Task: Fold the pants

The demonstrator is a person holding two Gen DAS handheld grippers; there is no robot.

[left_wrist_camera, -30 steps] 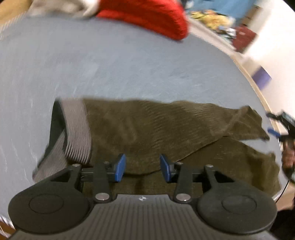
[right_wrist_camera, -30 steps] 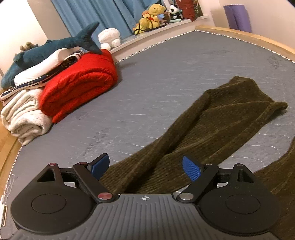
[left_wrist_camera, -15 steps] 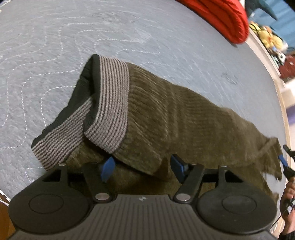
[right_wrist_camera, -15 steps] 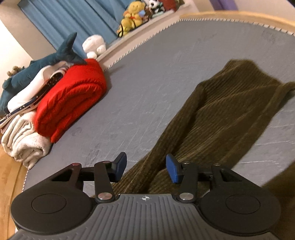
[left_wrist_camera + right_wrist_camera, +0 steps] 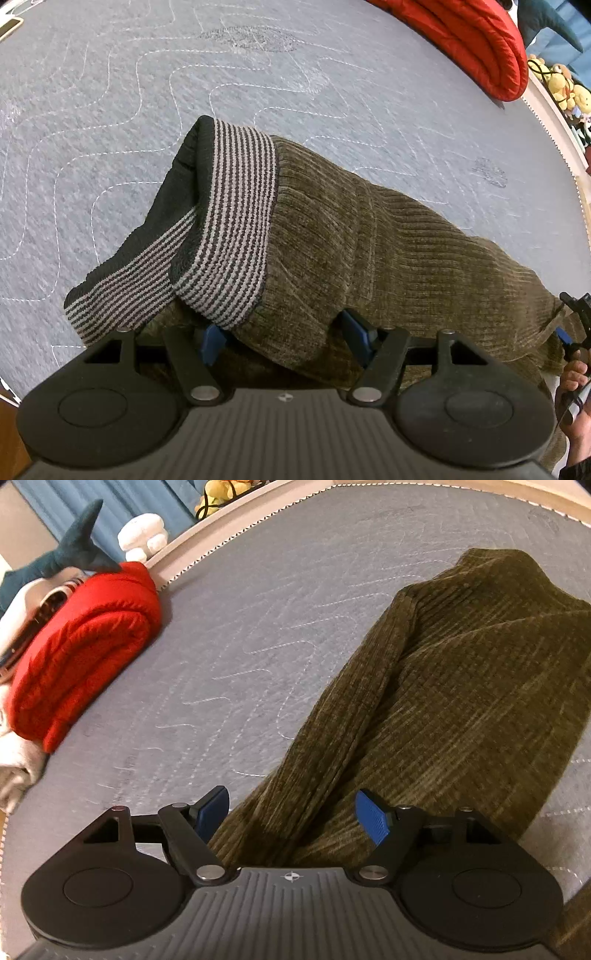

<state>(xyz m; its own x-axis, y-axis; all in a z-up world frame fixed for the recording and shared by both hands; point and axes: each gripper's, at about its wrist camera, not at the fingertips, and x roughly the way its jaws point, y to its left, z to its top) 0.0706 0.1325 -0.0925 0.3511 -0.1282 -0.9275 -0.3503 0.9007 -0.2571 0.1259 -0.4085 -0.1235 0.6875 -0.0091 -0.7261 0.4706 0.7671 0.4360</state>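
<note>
Olive-brown ribbed pants (image 5: 388,251) lie on a grey quilted mattress (image 5: 147,92). Their grey-and-black striped waistband (image 5: 229,236) is turned up toward the left wrist camera. My left gripper (image 5: 284,332) is open, with a fold of the pants just below the waistband lying between its blue pads. In the right wrist view a pant leg (image 5: 443,686) runs away from my right gripper (image 5: 291,812), which is open with the cloth of the leg end between its pads. The right gripper also shows at the far right edge of the left wrist view (image 5: 572,325).
A folded red knit blanket (image 5: 81,650) lies at the mattress's far side, also in the left wrist view (image 5: 472,40). White towels (image 5: 14,768), a shark plush (image 5: 70,554) and other soft toys (image 5: 144,535) sit by it. Blue curtains hang behind.
Both grippers have moved closer to the pants. The left gripper swung round to the waistband and opened wider. The right gripper narrowed, then opened again, now over the leg end.
</note>
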